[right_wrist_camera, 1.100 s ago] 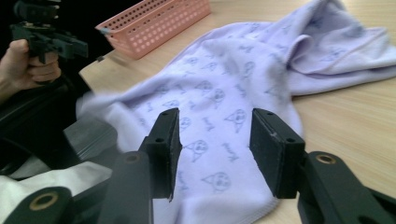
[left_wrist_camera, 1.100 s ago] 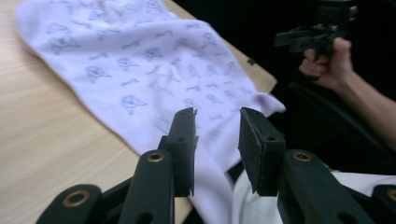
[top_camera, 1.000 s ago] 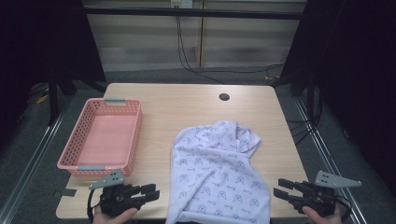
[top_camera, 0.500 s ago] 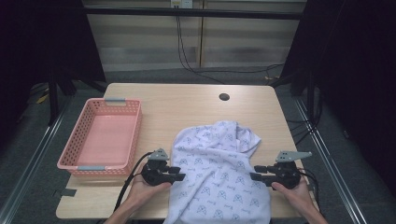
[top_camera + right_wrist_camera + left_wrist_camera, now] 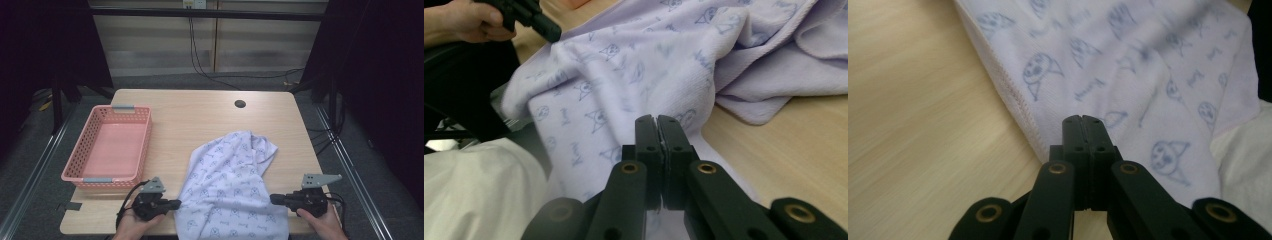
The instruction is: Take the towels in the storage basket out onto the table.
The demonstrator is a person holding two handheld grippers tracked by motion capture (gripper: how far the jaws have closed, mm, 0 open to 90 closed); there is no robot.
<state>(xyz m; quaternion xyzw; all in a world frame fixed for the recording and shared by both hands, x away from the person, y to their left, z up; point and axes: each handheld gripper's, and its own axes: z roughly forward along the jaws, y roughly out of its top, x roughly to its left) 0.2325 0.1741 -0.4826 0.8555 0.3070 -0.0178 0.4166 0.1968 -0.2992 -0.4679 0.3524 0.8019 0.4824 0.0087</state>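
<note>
Cotton cloth [image 5: 230, 190] printed with small faces lies crumpled on the worktop [image 5: 200, 115] (near edge overhanging), left tongs [image 5: 176, 203] and right tongs [image 5: 274, 199] each clenched on its opposite side hems, apparently ready to spread it.

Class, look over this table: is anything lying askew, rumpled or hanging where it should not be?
Yes: the patterned cloth lies crumpled and skewed, its far end bunched in folds, its near end hanging over the table edge. The left gripper and right gripper sit at its two side edges with jaws shut. The pink basket sits straight.
</note>
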